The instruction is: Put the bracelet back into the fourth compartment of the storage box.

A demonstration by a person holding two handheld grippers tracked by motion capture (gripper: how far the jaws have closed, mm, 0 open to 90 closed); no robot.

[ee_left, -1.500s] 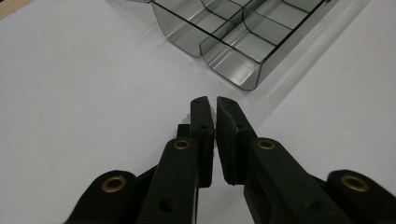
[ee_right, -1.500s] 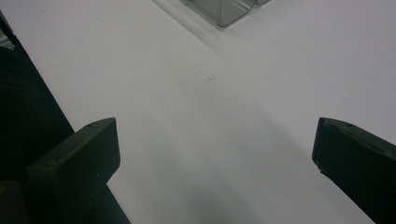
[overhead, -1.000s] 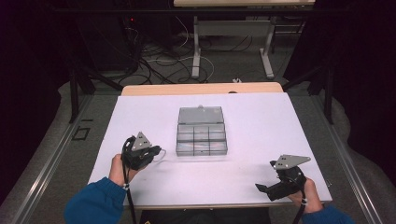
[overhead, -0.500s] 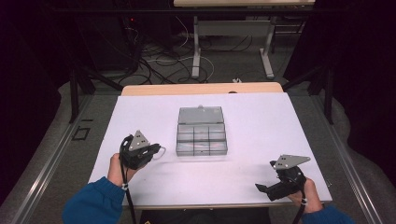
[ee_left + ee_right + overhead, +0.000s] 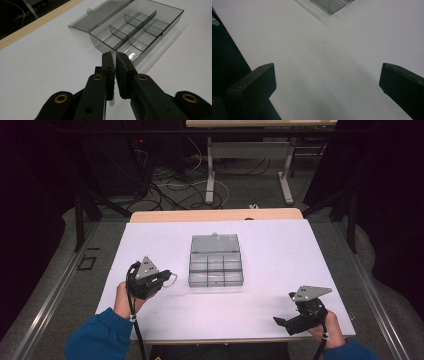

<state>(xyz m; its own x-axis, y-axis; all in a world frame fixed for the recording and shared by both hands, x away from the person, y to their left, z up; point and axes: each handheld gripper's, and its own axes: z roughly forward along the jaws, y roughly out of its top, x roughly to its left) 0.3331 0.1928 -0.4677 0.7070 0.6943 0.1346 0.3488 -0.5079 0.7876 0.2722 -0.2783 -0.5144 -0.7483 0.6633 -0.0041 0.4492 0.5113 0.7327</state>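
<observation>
A smoky clear plastic organizer box [image 5: 216, 269] lies in the middle of the white table top [image 5: 280, 245], its lid folded back flat on the far side. Its divided compartments [image 5: 140, 27] look empty. My left gripper [image 5: 167, 275] rests on the table just left of the box, pointing at its near left corner. Its jaws stand together with only a hairline gap [image 5: 115, 53]. A thin pale loop [image 5: 173, 279] shows beside its tips, and I cannot tell what it is. My right gripper [image 5: 287, 312] hovers near the front right edge, jaws wide open [image 5: 327, 82] over bare table.
A wooden strip [image 5: 215, 215] runs along the table's far edge. Beyond it are cables [image 5: 165, 180] on the floor and the legs of another table [image 5: 210, 175]. Dark curtains close in both sides.
</observation>
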